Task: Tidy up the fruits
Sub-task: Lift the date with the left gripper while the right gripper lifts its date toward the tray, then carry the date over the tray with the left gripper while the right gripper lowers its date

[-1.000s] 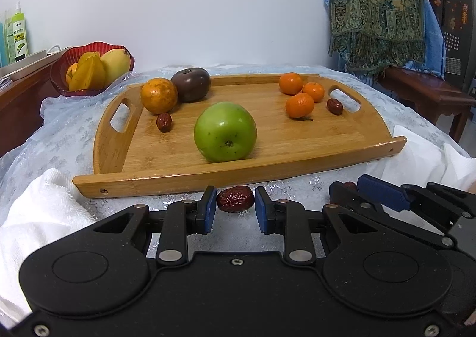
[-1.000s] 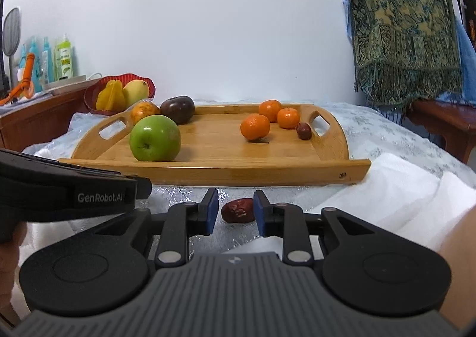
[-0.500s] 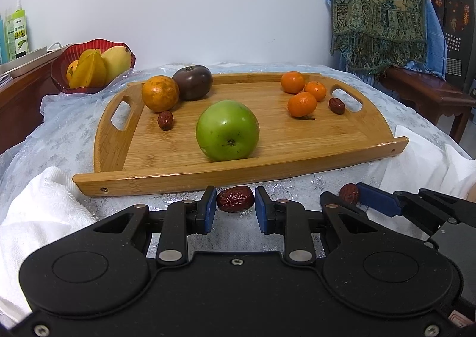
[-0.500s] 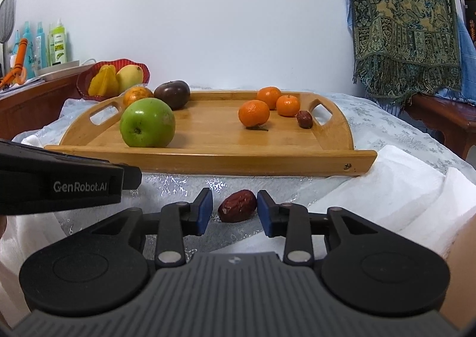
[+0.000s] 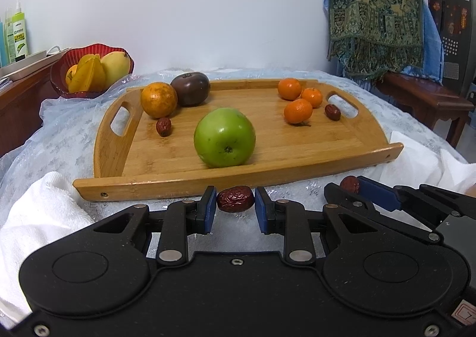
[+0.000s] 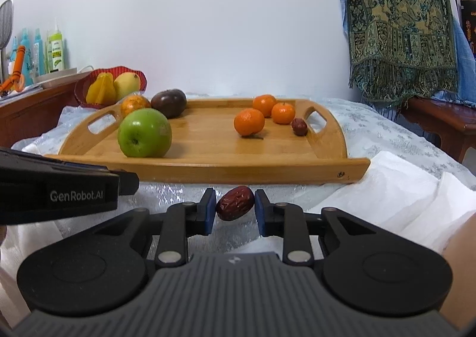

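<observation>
My left gripper [image 5: 235,206] is closed on a wrinkled red date [image 5: 235,203], both blue pads against its ends, just in front of the near rail of the bamboo tray [image 5: 267,170]. My right gripper [image 6: 235,207] has just been closing on a second red date [image 6: 235,207], which now sits clamped between its pads, tilted, also just short of the tray's near rail. The tray rests on a table under a pale, shiny patterned cover [image 6: 372,125]; white towels lie at the near left [image 5: 38,212] and near right [image 6: 386,188]. On the tray: a green apple [image 5: 224,137] near the middle, a large orange [image 5: 158,99] touching a dark purple fruit [image 5: 190,89] at the far left, a loose date [image 5: 163,126] beside them, three small mandarins [image 5: 297,97] and another date [image 5: 332,112] by the right handle. A red bowl [image 5: 59,81] of yellow fruit sits beyond the tray's left end. Behind stands a plain white wall [image 6: 223,24]; a patterned green shawl [image 6: 401,33] hangs at right above dark wooden furniture [image 5: 425,98]; bottles [image 6: 55,49] stand on a wooden counter at left.
</observation>
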Available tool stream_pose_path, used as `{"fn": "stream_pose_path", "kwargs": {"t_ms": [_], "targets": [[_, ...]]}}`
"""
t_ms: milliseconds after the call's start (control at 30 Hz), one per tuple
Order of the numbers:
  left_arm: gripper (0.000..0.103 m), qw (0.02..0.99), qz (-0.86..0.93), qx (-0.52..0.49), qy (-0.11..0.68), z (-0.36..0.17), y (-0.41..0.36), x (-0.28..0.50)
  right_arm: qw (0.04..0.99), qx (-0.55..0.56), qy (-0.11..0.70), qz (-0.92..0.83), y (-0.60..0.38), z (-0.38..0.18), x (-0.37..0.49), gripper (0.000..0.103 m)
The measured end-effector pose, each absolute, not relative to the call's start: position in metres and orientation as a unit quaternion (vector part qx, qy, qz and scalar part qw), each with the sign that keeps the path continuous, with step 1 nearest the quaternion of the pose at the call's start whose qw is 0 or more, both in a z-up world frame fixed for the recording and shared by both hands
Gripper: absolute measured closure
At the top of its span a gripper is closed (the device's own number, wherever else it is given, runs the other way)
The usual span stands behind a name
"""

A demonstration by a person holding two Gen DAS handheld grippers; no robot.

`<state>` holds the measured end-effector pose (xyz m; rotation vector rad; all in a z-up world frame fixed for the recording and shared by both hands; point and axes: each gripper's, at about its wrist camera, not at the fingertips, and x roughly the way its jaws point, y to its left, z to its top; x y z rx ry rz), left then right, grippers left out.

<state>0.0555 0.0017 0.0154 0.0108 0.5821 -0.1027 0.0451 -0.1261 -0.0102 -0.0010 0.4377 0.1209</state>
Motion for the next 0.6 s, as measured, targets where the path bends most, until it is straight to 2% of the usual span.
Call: {"fn": "stream_pose_path", "kwargs": {"t_ms": [267, 600], "targets": [[0.077, 0.966, -0.057, -0.007, 0.250, 0.044, 0.001, 0.057, 0.978, 0.007, 0.195, 0.071, -0.133, 0.011, 0.050, 0.070], [0.077, 0.975, -0.028, -0.020, 0.220, 0.081, 0.019, 0.100, 0.983, 0.011, 0.162, 0.085, -0.141, 0.039, 0.086, 0.070]]}}
